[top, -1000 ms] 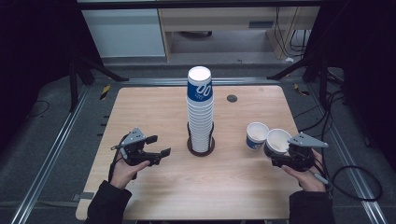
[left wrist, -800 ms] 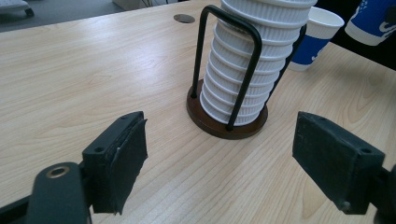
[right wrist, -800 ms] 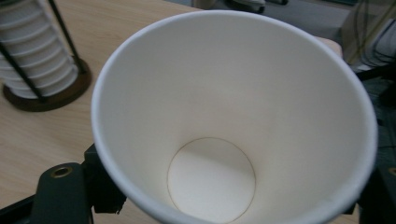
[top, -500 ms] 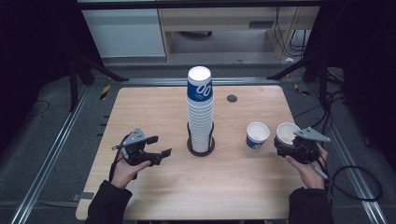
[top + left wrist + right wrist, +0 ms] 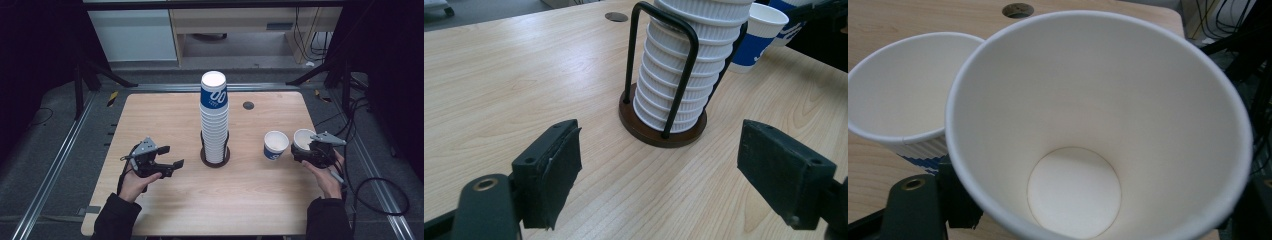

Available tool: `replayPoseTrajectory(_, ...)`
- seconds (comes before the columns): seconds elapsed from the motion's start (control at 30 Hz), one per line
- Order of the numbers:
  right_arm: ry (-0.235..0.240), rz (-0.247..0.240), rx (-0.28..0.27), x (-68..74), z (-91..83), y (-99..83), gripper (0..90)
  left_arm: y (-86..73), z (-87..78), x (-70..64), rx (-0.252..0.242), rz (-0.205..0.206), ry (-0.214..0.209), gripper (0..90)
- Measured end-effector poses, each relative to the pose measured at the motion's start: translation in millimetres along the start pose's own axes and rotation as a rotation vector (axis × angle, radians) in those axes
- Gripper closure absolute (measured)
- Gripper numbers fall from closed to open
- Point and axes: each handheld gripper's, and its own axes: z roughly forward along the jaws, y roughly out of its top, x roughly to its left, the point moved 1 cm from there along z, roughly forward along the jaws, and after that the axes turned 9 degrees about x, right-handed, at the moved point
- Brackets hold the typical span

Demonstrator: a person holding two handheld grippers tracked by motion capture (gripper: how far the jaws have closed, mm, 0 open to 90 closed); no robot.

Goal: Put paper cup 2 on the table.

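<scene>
Paper cup [image 5: 1098, 130], empty and white inside, was clamped between the jaws of the right gripper [image 5: 316, 151] at the right edge of the table [image 5: 250, 200]. It was held mouth-up, with a jaw against each side of its wall. A second cup [image 5: 275, 144], white with blue print, stood upright on the table just beside the held cup, on its left in the high view; whether the two rims touched could not be determined. The left gripper [image 5: 162, 159] was positioned low over the left part of the table, jaws spread wide and holding nothing, facing the cup stack [image 5: 214, 120]. That stack stood in a black wire holder [image 5: 663, 127] on a round brown base at the table's centre. Farther back, a round grommet hole [image 5: 248, 105] was set in the tabletop.
</scene>
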Motion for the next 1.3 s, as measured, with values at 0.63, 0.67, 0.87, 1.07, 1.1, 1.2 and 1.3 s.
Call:
replayPoseTrajectory(0.63,0.045,0.01,0.06,-5.8,20.6,-14.2,20.7,-0.6,0.6,1.6,0.008,-0.001,0.011,17.1)
replayPoseTrajectory(0.67,0.045,0.004,0.067,-5.9,21.7,-14.9,20.5,-0.6,0.5,1.8,0.008,-0.001,0.013,17.1)
replayPoseTrajectory(0.87,0.068,-0.006,0.073,-3.3,23.5,-15.9,15.6,-0.4,-2.0,2.8,0.004,-0.004,0.019,17.0)
replayPoseTrajectory(1.07,0.04,-0.043,0.093,1.9,20.1,-19.8,7.1,-0.1,-3.2,2.7,0.0,-0.004,0.018,16.8)
replayPoseTrajectory(1.1,0.041,-0.037,0.081,1.9,18.1,-21.6,7.1,-0.1,-3.2,2.8,0.0,-0.003,0.017,16.8)
replayPoseTrajectory(1.2,0.035,-0.024,0.108,0.0,16.0,-26.6,5.7,-1.2,-2.7,3.3,0.008,-0.005,0.017,16.5)
replayPoseTrajectory(1.3,0.043,-0.015,0.126,1.1,14.5,-32.8,4.7,-1.6,-2.6,4.7,0.014,-0.008,0.02,15.8)
